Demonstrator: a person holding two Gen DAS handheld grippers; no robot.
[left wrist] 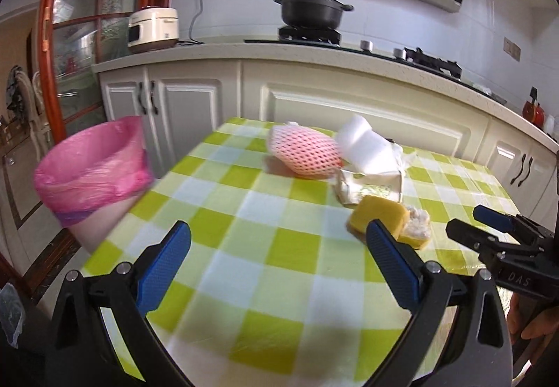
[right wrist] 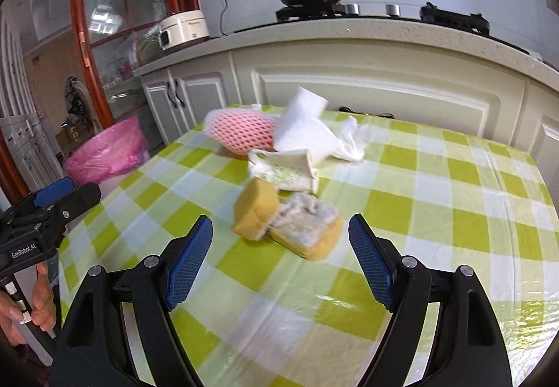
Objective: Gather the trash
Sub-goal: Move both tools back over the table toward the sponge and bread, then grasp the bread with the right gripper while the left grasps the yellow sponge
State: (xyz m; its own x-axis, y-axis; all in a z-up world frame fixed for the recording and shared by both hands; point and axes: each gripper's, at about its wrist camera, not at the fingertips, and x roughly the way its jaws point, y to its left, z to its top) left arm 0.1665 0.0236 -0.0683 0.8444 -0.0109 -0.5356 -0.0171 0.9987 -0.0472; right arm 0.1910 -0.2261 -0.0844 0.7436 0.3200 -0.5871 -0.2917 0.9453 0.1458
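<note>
checked table (left wrist: 244,247) carries the trash; pink-lined bin (left wrist: 92,174) just beside it at nine o'clock. foam net (right wrist: 241,135), white wrapper (right wrist: 304,132), yellow sponge (right wrist: 255,212) clustered at twelve. left gripper (left wrist: 277,242) and right gripper (right wrist: 279,236) both gape wide, empty.

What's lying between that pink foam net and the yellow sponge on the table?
A crumpled white packet lies between the pink foam net and the yellow sponge, clearest in the right wrist view.

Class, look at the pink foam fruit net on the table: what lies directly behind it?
Behind the pink foam net only the checked tablecloth edge and white cabinet doors show. Whatever the net covers stays hidden.
</note>
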